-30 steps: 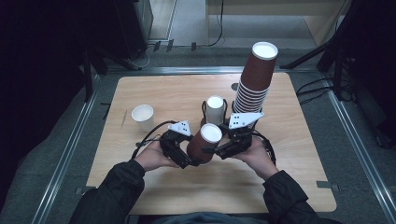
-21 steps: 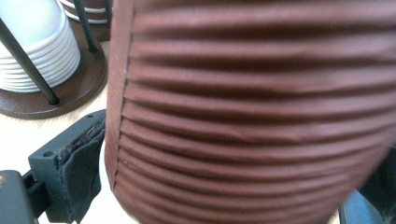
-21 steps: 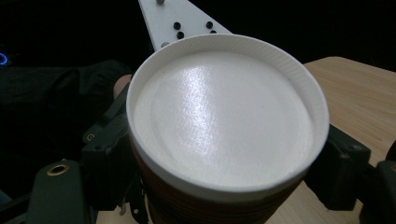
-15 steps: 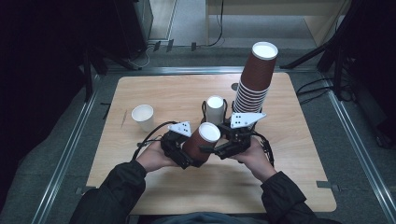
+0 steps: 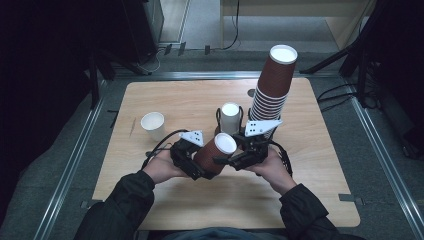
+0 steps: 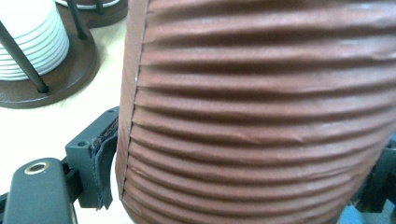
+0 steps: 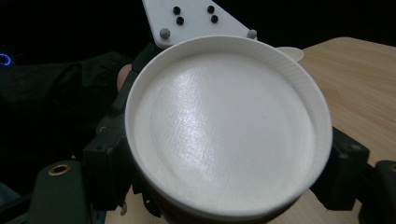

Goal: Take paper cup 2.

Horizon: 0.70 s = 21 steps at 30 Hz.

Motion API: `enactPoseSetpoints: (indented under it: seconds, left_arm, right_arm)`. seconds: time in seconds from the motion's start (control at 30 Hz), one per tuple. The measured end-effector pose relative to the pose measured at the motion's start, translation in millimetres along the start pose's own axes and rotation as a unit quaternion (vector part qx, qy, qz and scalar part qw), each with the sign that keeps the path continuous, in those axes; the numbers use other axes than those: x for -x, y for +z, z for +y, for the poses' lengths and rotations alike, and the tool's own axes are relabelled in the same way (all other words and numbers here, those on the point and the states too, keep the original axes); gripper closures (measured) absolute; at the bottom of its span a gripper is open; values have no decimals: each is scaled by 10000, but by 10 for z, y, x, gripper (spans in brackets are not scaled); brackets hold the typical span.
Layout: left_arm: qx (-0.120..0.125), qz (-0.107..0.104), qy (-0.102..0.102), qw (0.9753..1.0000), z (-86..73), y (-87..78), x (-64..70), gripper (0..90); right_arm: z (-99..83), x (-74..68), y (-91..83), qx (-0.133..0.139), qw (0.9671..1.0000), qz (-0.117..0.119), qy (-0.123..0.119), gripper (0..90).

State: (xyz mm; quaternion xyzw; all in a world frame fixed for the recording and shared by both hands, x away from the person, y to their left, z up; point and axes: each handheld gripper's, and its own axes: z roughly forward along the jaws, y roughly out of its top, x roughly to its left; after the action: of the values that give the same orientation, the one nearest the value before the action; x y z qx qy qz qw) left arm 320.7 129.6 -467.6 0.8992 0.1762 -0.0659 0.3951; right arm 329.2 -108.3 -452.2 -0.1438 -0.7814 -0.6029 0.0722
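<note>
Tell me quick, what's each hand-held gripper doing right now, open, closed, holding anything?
Left hand-held gripper: closed on the ribbed brown cup, gripping its side.
Right hand-held gripper: at the same cup's white bottom end; cannot tell whether it grips.

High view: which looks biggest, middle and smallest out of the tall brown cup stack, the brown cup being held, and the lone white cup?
1. Tall brown cup stack
2. Held brown cup
3. Lone white cup, though it sits lower than the held cup, so that gap is unsure.

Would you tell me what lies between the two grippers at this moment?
A tilted brown ribbed cup lies between the left gripper and right gripper, seen in the high view.
</note>
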Motion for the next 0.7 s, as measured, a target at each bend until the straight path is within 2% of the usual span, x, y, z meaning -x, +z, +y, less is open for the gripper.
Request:
enactPoseSetpoints:
  seconds: [0.1, 0.23, 0.33, 0.47, 0.57, 0.7]
  left_arm:
    - [-19, -41, -9, 10000, -3, -17, -15, 118]
    - [21, -61, -78, 9999, -20, -72, -41, 118]
    - [81, 23, -72, 9999, -48, -157, -73, 117]
    - [48, 285, -30, 9996, -65, -276, -102, 117]
    - [-193, 516, 64, 9985, -72, -320, -111, 116]
    - [-526, 633, 26, 9966, -87, -316, -101, 112]
  right_arm:
    - [13, 0, -8, -55, 10000, -40, 71, 181]
    - [23, 16, -48, -89, 9999, -101, 41, 169]
    - [11, 31, -64, -218, 9997, -126, 23, 170]
    - [-16, 32, -62, -578, 9979, -255, -134, 169]
    - [-41, 27, -64, -803, 9959, -362, -203, 172]
    - [-77, 20, -60, -1130, 9917, -476, -398, 175]
